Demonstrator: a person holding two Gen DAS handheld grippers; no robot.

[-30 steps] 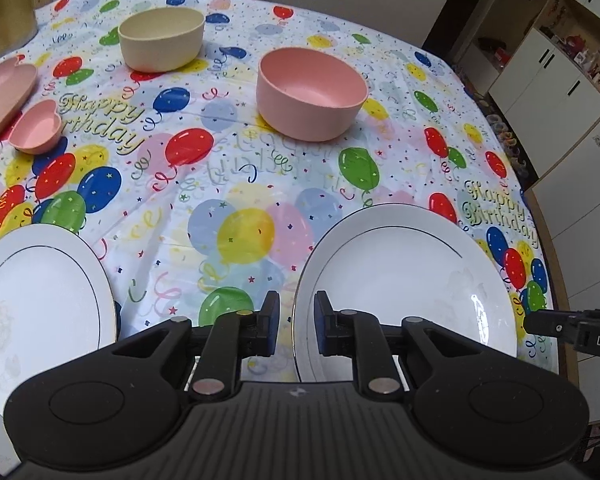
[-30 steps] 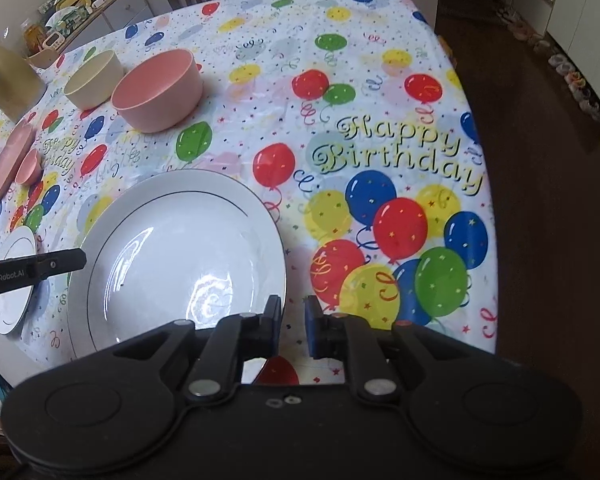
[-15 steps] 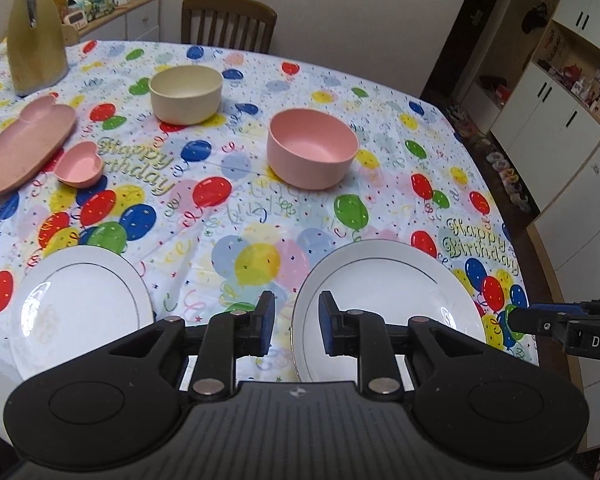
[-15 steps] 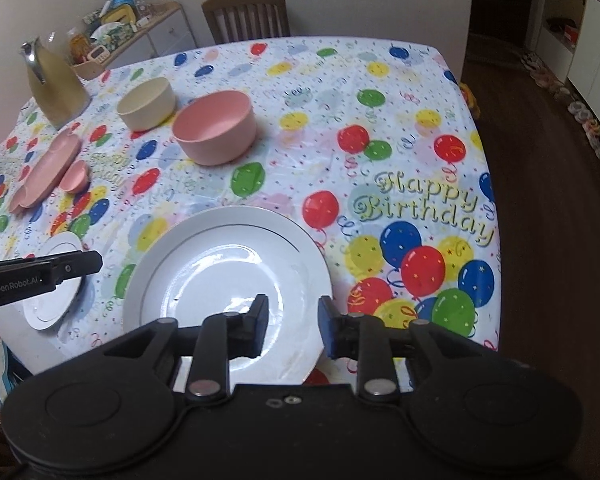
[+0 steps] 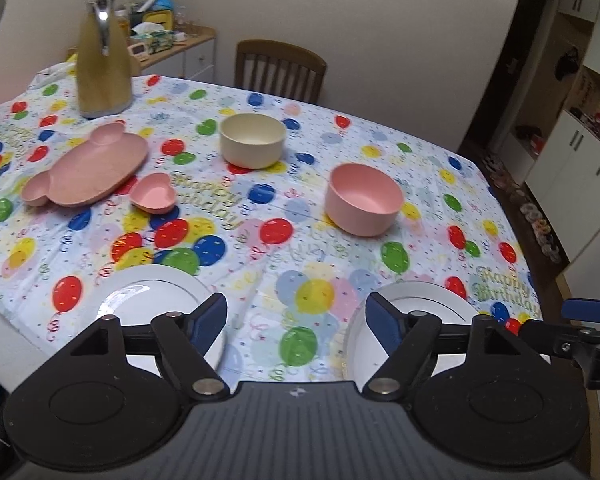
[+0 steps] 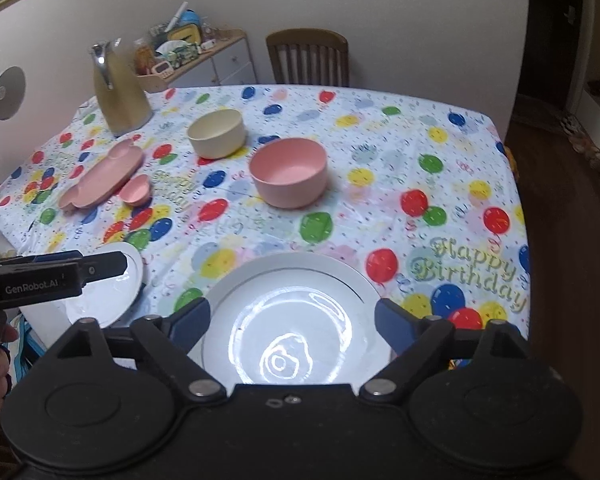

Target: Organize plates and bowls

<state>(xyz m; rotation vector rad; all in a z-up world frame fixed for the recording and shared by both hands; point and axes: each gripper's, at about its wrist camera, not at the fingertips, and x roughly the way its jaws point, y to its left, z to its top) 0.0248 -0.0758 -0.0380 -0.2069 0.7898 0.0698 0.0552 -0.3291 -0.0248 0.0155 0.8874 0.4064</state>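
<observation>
Hovering above the table edge, my left claw (image 5: 296,318) and right claw (image 6: 292,318) are both opening, nothing between them; the large white plate (image 6: 300,280) lies directly below the right, untouched.

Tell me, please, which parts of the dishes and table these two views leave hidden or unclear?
- Small white plate, left wrist view: near edge hidden by the left tongs.
- Large white plate, right wrist view: near rim behind the right tongs; centre washed out by glare.
- Pink tray, right wrist view: compartments too small to tell.
- Sideboard clutter, left wrist view: blurred.
- Table: near edge cut off in both views.
</observation>
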